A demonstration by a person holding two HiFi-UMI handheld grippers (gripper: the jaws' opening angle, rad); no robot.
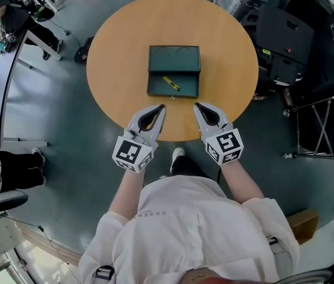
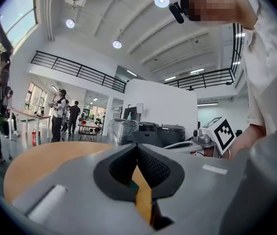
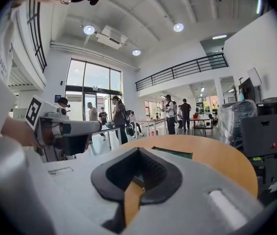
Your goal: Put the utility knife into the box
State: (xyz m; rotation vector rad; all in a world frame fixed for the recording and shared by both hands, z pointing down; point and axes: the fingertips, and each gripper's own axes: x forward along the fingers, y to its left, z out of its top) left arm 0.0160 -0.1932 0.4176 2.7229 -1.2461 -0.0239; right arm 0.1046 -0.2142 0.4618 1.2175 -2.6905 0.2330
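Both the left gripper [image 1: 162,107] and right gripper [image 1: 197,105] are held shut, empty, at the near edge of the table [image 1: 113,58]; the knife [image 1: 171,83] is seen inside the box [image 1: 174,58], ringed by bare wood.

- Table [image 1: 113,52]: wood-look, smooth, matt.
- Box [image 1: 174,58]: matt, card-like.
- Knife [image 1: 171,83]: yellow plastic look.
- Left gripper [image 1: 162,106], right gripper [image 1: 196,105]: matt grey plastic; pads [image 2: 150,168] black, ribbed.

- Left gripper [image 1: 159,110]: pale grey tapered shell, with black ribbed pads lining the jaws.
- Right gripper [image 1: 198,107]: the same grey shell and black pads.
- Left cube [image 1: 133,154] and right cube [image 1: 224,145]: white, with black square markers.
- Shirt [image 1: 184,218]: white, loose sleeves, small grey lettering.
- Shoe [image 1: 177,154]: white.
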